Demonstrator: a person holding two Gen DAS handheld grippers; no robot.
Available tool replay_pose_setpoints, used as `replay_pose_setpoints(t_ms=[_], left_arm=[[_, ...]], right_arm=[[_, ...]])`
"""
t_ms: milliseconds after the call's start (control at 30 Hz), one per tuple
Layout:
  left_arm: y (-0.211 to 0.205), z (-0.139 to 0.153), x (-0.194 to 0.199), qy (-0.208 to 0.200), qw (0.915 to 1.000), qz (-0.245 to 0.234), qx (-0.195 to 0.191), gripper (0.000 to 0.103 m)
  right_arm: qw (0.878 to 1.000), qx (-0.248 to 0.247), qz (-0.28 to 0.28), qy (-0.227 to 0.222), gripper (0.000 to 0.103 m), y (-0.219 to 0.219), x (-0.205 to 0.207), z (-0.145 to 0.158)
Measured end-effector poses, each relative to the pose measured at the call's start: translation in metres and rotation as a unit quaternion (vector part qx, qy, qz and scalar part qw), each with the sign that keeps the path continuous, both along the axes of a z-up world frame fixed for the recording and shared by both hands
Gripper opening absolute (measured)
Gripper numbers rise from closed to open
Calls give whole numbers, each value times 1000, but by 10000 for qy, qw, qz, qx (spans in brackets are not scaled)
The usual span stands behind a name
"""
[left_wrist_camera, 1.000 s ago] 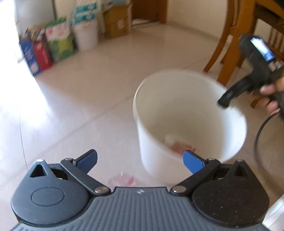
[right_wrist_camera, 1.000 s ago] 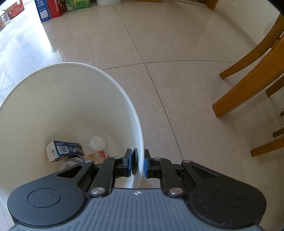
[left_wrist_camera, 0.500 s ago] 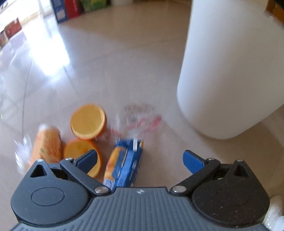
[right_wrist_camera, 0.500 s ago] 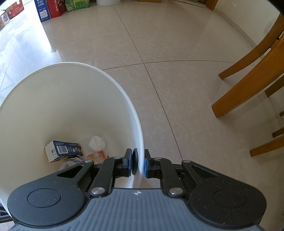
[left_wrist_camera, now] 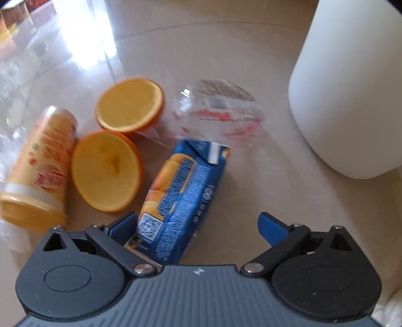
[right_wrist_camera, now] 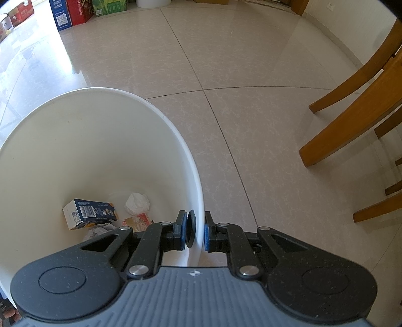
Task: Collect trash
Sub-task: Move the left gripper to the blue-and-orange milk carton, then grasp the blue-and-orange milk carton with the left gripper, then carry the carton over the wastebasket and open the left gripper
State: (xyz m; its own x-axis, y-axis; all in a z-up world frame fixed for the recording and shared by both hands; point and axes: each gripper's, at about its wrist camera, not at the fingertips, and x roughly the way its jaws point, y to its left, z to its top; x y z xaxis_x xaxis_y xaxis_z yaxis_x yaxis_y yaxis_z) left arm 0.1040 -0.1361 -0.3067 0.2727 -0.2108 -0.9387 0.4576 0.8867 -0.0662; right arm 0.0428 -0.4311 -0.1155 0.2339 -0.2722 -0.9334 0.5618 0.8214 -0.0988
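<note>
Two claws in view. Left claw [left_wrist_camera: 198,226] spread wide apart, nothing gripped, hovering low over floor trash. Blue juice carton [left_wrist_camera: 181,201] lying on its side on the floor [left_wrist_camera: 226,50], near end sitting between the open fingers, closer to the left finger [left_wrist_camera: 123,223] — contact unclear. Two orange halves left of the carton: near half [left_wrist_camera: 106,171] cut face up, far half [left_wrist_camera: 129,104] hollowed, tilted, just behind it. Orange-labelled bottle [left_wrist_camera: 37,161] on its side at far left, just beside the near half. Clear plastic wrapper [left_wrist_camera: 221,113] with red print beyond the carton, blurred, touching the far orange half. White bin [left_wrist_camera: 351,88] to the right, well apart from the carton, only outer wall seen from this view.

Right claw [right_wrist_camera: 196,232] clamped on the bin [right_wrist_camera: 100,140] rim — one pad inside the wall, one outside, wall pinched between. Bin tipped toward the camera, mouth open to view. Already inside at the bottom: small blue-and-white box [right_wrist_camera: 88,212] with barcode, crumpled white paper [right_wrist_camera: 137,203], orange-toned packet [right_wrist_camera: 137,221], more crumpled scrap partly hidden behind the claw linkage. Wooden chair legs [right_wrist_camera: 351,120] at right on the tiles. Cardboard boxes [right_wrist_camera: 72,12] along the far left edge of the room. Strong glare on the floor at far left in both views.
</note>
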Motion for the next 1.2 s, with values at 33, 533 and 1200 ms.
replay_pose_setpoints(t_ms=[33,533,1200], left_arm=[[0,0,-3,58,10000,-22,-72,100],[-14,-12,12,-146,9995,273,84,67],[18,17,5,-166,9997,-157,68,54]], right_arm=[[10000,4,-5,1,15,0,0,0],[10000,-45,29,16,16,1,1,-1],[10000,-24,9,8,16,1,0,0]])
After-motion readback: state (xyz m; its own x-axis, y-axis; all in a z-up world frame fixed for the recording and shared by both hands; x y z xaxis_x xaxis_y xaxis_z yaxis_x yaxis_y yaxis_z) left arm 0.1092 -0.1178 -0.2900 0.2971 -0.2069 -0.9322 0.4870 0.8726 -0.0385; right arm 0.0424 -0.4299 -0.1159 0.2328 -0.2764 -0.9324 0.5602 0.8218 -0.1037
